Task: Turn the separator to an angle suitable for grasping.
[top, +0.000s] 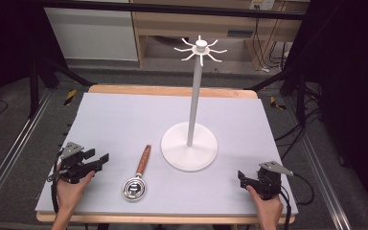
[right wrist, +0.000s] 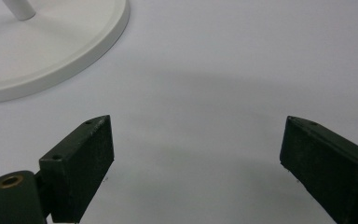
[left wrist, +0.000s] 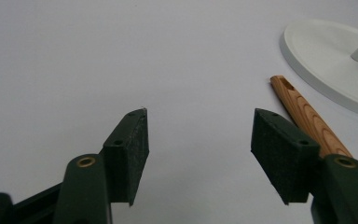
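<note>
A white stand with a round base, a tall pole and hooks at its top rises from the middle of the grey mat. A metal spoon with a wooden handle lies just left of the base, bowl toward me. My left gripper rests at the mat's front left, open, with nothing between its jaws. The wooden handle and the stand base lie to the right in the left gripper view. My right gripper sits at the front right, open and empty. The stand base is at upper left in the right gripper view.
The grey mat covers a wooden table. A wooden shelf unit and cables stand behind it. Dark frame rails run down both sides of the table.
</note>
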Motion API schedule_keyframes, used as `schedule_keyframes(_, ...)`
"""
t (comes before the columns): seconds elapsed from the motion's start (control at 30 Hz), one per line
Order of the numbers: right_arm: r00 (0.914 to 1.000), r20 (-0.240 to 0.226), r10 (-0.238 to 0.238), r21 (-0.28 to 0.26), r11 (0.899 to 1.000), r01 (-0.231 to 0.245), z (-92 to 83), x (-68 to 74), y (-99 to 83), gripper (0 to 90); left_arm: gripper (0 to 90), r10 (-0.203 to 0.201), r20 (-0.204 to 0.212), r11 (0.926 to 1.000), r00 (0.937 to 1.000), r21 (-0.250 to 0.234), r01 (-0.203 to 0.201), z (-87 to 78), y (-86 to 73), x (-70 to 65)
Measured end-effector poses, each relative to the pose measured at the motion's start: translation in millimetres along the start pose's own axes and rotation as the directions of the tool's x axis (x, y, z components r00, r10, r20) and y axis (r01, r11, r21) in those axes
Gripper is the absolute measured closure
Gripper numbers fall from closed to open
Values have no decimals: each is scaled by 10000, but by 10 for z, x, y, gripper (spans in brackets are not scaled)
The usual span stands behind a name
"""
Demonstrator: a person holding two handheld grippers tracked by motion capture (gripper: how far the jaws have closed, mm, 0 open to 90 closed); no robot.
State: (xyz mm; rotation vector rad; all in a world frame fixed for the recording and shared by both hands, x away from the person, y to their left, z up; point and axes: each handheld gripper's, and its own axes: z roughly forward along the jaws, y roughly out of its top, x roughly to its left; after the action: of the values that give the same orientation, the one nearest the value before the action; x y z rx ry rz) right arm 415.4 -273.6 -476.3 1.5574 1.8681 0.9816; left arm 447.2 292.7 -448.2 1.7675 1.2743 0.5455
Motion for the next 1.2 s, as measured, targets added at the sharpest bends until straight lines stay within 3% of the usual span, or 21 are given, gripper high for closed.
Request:
schedule_keyframes(0.17, 9999, 23, -162, 51, 9999, 161, -4, 7, -2, 104, 375, 330, -4, 9994, 9995, 70, -330, -15, 29, -102)
schedule_keyframes(0.33, 9993, 35, -378, 161, 9992, 377, -7, 49, 6, 107, 397, 670, 306, 9975, 9973, 216, -677, -8, 64, -247)
schedule_keyframes(0.77, 9976, -150, -677, 394, 9969, 682, 24, 113, 10, 109, 422, 1088, 786, 9919, 9910, 572, -1134, 49, 119, -498)
schedule_keyframes(1.07, 9971, -187, -732, 484, 9961, 740, 35, 129, 11, 108, 430, 1667, 747, 9777, 9832, 1163, -1746, 177, 121, -709)
schedule_keyframes(1.2, 9965, -206, -809, 571, 9950, 819, 46, 130, 9, 108, 434, 1747, 815, 9740, 9812, 1318, -1844, 229, 114, -770)
